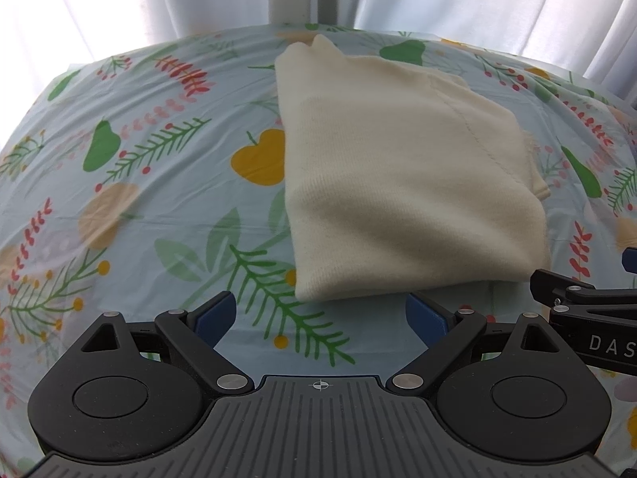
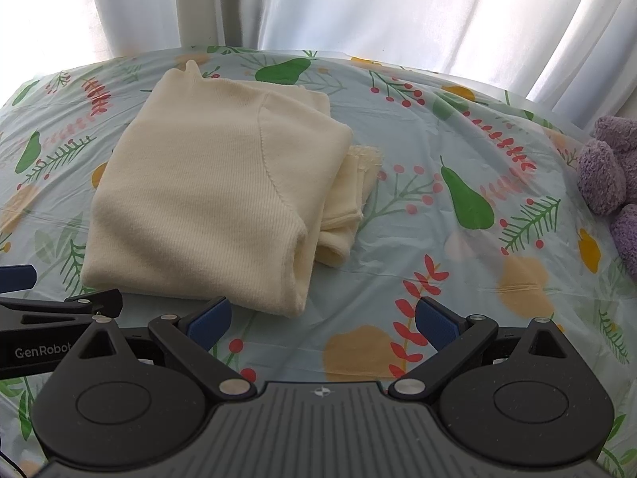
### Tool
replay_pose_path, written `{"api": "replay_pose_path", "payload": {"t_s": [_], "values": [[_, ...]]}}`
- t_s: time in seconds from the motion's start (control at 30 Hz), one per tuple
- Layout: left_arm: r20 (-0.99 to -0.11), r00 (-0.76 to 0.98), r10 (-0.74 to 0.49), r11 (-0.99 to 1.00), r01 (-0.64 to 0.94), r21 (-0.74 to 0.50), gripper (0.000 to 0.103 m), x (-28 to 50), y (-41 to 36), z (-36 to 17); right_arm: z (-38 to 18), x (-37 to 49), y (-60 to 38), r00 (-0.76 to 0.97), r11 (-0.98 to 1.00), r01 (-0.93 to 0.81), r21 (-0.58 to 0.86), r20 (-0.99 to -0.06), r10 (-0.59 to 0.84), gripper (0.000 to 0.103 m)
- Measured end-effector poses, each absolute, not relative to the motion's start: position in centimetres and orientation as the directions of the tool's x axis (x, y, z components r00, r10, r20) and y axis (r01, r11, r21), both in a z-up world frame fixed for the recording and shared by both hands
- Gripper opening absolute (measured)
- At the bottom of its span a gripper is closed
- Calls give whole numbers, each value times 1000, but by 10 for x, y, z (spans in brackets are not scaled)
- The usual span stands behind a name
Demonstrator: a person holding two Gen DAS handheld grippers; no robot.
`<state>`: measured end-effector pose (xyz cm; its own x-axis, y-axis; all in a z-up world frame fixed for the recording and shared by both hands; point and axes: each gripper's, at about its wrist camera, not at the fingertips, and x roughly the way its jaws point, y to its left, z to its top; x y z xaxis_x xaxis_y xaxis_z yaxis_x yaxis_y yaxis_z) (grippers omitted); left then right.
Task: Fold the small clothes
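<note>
A cream knit sweater (image 1: 398, 175) lies folded into a compact rectangle on the patterned tablecloth (image 1: 139, 183); it also shows in the right wrist view (image 2: 207, 199), with folded sleeve layers sticking out at its right side. My left gripper (image 1: 320, 316) is open and empty, just in front of the sweater's near edge. My right gripper (image 2: 322, 320) is open and empty, in front of the sweater's near right corner. Each gripper's side shows at the edge of the other's view.
A purple fuzzy garment (image 2: 613, 183) lies at the table's right edge. White curtains (image 2: 358, 4) hang behind the table's far edge. The cloth has fruit and leaf prints.
</note>
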<state>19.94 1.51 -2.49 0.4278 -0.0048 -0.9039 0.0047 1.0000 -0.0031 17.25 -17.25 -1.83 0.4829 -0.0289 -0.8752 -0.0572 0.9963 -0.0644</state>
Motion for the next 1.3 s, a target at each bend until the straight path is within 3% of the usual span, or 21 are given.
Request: {"api": "replay_pose_path", "payload": {"t_s": [1.3], "values": [[-907, 420, 1, 1000, 26, 13, 96, 200, 13, -26, -20, 174, -174, 480, 997, -52, -63, -877, -30, 99]]}}
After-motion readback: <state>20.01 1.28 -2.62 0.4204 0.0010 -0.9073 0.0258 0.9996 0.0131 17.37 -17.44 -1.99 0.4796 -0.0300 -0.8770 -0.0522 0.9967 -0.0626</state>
